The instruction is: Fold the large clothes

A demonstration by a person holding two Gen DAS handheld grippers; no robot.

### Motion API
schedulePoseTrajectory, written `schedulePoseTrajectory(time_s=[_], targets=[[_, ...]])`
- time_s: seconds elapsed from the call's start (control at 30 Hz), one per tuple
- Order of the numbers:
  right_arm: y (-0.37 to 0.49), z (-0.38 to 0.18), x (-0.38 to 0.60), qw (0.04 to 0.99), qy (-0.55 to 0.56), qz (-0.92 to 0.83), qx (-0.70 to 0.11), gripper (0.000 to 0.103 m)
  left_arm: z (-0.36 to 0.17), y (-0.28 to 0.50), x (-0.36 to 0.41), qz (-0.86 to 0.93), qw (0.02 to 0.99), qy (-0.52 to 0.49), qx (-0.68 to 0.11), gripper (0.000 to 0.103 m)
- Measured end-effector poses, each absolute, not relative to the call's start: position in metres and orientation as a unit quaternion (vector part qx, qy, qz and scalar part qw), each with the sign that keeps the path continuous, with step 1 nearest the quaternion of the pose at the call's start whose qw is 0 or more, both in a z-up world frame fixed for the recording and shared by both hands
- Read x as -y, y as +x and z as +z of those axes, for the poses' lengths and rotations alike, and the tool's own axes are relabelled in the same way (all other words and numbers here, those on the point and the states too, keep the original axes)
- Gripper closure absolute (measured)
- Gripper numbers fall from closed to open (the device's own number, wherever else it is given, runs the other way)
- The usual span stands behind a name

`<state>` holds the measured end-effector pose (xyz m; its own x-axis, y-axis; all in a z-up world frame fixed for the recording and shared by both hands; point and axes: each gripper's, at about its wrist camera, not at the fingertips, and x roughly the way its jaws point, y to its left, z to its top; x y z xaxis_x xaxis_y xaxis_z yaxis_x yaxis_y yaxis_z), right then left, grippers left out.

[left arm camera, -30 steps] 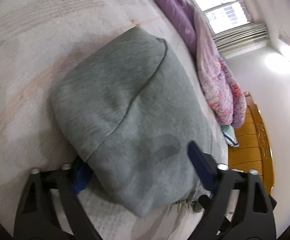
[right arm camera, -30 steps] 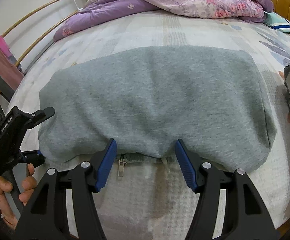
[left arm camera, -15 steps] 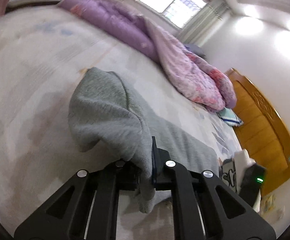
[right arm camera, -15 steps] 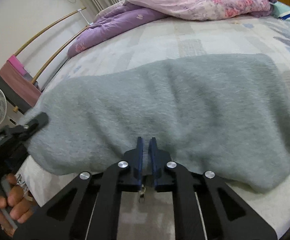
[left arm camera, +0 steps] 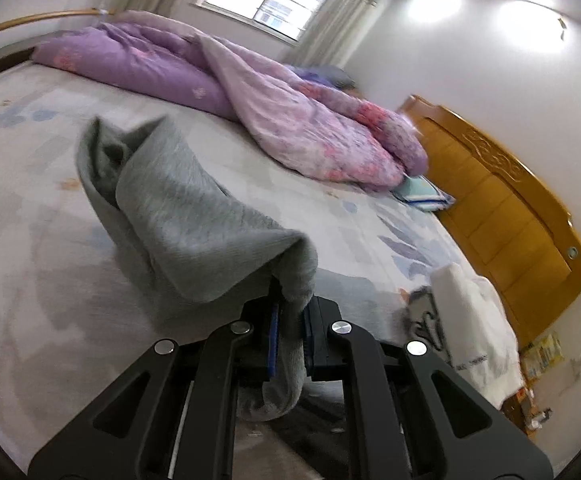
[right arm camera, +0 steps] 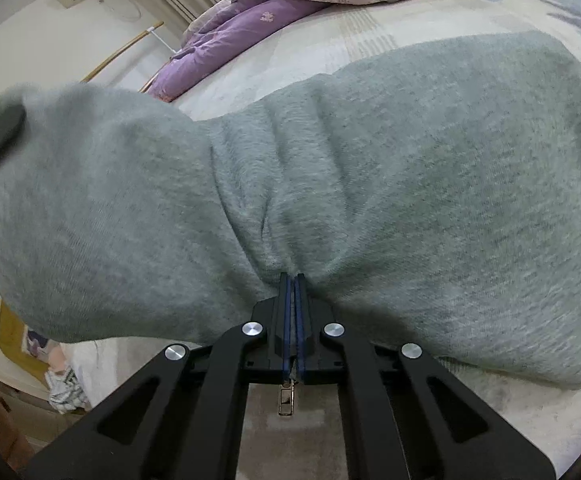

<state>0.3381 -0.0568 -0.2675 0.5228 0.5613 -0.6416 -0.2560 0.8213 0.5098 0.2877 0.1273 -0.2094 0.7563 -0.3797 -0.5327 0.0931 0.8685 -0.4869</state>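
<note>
While your left gripper (left arm camera: pixel 290 320) and right gripper (right arm camera: pixel 293 312) both have their jaws clamped on the near edge of the grey garment (right arm camera: pixel 370 184) on the bed (left arm camera: pixel 30 280), you have only one end raised, so most folding is left.

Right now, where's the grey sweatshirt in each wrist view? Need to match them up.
Left wrist: grey sweatshirt left of centre, a lifted fold running down into the shut left hand-held gripper.
Right wrist: it fills most of the picture, near edge pinched in the shut right hand-held gripper, zipper pull hanging below.
Shared landmark: purple quilt at the far side of the bed.
</note>
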Motion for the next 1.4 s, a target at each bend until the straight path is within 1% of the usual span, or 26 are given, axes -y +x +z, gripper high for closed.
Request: schedulePoseTrajectory(time_s=[0.1, 0.13, 0.2, 0.23, 0.27, 0.3, 0.33, 0.43, 0.5, 0.53, 0.57, 0.6, 0.7, 0.83, 1.0, 1.03, 1.07, 1.17, 1.27, 1.37, 1.4], targets=[[0.332, -0.263, 0.065, 0.858, 0.175, 0.255, -0.409, 0.102, -0.205, 0.293, -0.108, -0.148, 0.91, -0.205, -0.329, 0.094], [0.327, -0.259, 0.07, 0.863, 0.168, 0.262, -0.398, 0.095, -0.204, 0.293, -0.106, -0.154, 0.91, -0.202, -0.327, 0.096], [0.309, -0.246, 0.08, 0.88, 0.148, 0.278, -0.357, 0.092, -0.198, 0.294, -0.104, -0.152, 0.913, -0.192, -0.327, 0.095], [0.299, -0.24, 0.086, 0.886, 0.141, 0.28, -0.341, 0.086, -0.197, 0.295, -0.105, -0.139, 0.916, -0.182, -0.33, 0.095], [0.296, -0.238, 0.089, 0.889, 0.137, 0.28, -0.334, 0.077, -0.198, 0.296, -0.106, -0.133, 0.916, -0.178, -0.333, 0.096], [0.292, -0.235, 0.091, 0.892, 0.13, 0.28, -0.33, 0.07, -0.202, 0.298, -0.112, -0.121, 0.913, -0.183, -0.344, 0.096], [0.291, -0.234, 0.092, 0.892, 0.128, 0.283, -0.327, 0.067, -0.206, 0.3, -0.12, -0.11, 0.909, -0.191, -0.353, 0.096], [0.291, -0.234, 0.088, 0.888, 0.123, 0.288, -0.336, 0.067, -0.22, 0.287, -0.157, -0.086, 0.899, -0.228, -0.365, 0.095], [0.29, -0.234, 0.087, 0.89, 0.115, 0.285, -0.337, 0.065, -0.233, 0.277, -0.181, -0.075, 0.883, -0.262, -0.381, 0.088], [0.291, -0.236, 0.084, 0.89, 0.111, 0.282, -0.34, 0.064, -0.244, 0.27, -0.195, -0.065, 0.874, -0.283, -0.389, 0.071], [0.291, -0.236, 0.083, 0.891, 0.109, 0.281, -0.339, 0.064, -0.257, 0.262, -0.21, -0.042, 0.865, -0.304, -0.397, 0.049], [0.293, -0.237, 0.081, 0.891, 0.107, 0.279, -0.341, 0.064, -0.267, 0.257, -0.219, -0.026, 0.857, -0.324, -0.401, 0.045], [0.301, -0.242, 0.079, 0.888, 0.115, 0.269, -0.355, 0.064, -0.314, 0.236, -0.253, 0.011, 0.814, -0.407, -0.414, 0.043], [0.3, -0.244, 0.077, 0.887, 0.108, 0.263, -0.364, 0.064, -0.35, 0.219, -0.272, 0.034, 0.781, -0.467, -0.414, 0.043], [0.299, -0.248, 0.07, 0.883, 0.103, 0.263, -0.375, 0.064, -0.348, 0.211, -0.276, 0.064, 0.789, -0.463, -0.4, 0.04], [0.299, -0.248, 0.068, 0.883, 0.103, 0.262, -0.376, 0.064, -0.345, 0.206, -0.277, 0.07, 0.789, -0.464, -0.398, 0.036], [0.301, -0.248, 0.067, 0.882, 0.103, 0.263, -0.377, 0.063, -0.346, 0.203, -0.277, 0.07, 0.789, -0.464, -0.397, 0.028], [0.304, -0.249, 0.064, 0.882, 0.107, 0.263, -0.377, 0.06, -0.357, 0.204, -0.277, 0.051, 0.785, -0.468, -0.402, 0.026], [0.306, -0.25, 0.063, 0.881, 0.114, 0.263, -0.377, 0.06, -0.359, 0.214, -0.281, 0.043, 0.791, -0.473, -0.385, 0.019], [0.305, -0.249, 0.063, 0.882, 0.109, 0.265, -0.375, 0.06, -0.355, 0.225, -0.283, 0.044, 0.799, -0.462, -0.383, 0.021], [0.305, -0.249, 0.063, 0.882, 0.108, 0.266, -0.375, 0.06, -0.355, 0.227, -0.283, 0.036, 0.799, -0.467, -0.378, 0.024]])
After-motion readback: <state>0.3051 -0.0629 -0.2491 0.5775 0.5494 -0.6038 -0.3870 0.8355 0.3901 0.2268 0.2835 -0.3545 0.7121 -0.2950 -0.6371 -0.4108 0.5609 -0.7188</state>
